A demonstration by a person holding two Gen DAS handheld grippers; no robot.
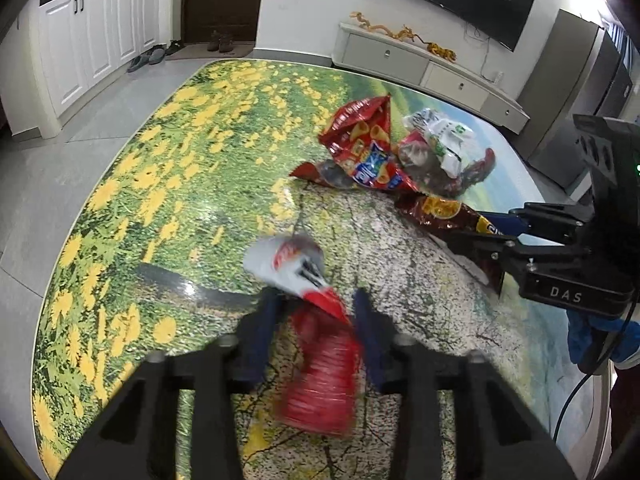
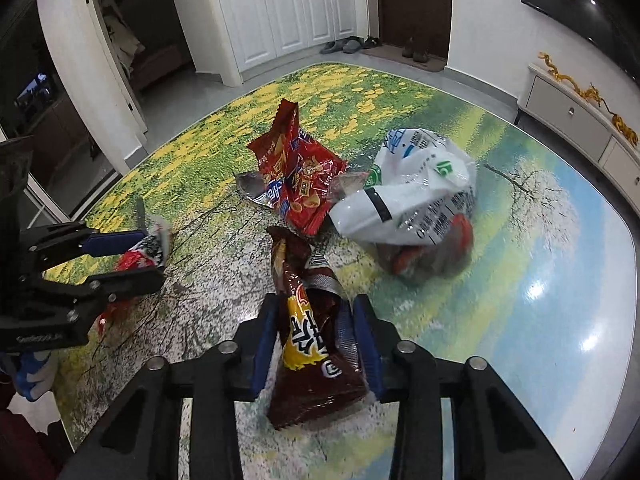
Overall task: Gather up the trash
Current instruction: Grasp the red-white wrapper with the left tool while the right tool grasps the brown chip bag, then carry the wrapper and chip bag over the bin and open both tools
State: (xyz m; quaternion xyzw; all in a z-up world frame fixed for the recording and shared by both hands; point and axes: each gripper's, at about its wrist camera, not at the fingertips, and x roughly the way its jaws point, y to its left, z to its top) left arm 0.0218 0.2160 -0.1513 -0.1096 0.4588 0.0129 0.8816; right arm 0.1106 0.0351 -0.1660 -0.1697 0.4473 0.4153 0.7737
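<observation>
**Both claws closed on wrappers beside the trash pile**

The left gripper (image 1: 316, 312) had narrowed its blue pads around a crumpled red-and-white foil wrapper (image 1: 316, 320), apparently pinching it, just in front and to the left of the white plastic bag (image 2: 416, 196) of rubbish on the flower-printed glossy table (image 2: 540, 300). The right gripper (image 2: 316, 336) clamped a dark brown snack packet (image 2: 308, 344) directly before that bag, likely ready to gather both pieces toward it

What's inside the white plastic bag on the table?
Through the white plastic bag, near its lower opening, red and dark wrappers show, blurred. The printed upper part covers everything else inside, so the full contents cannot be told.
</observation>
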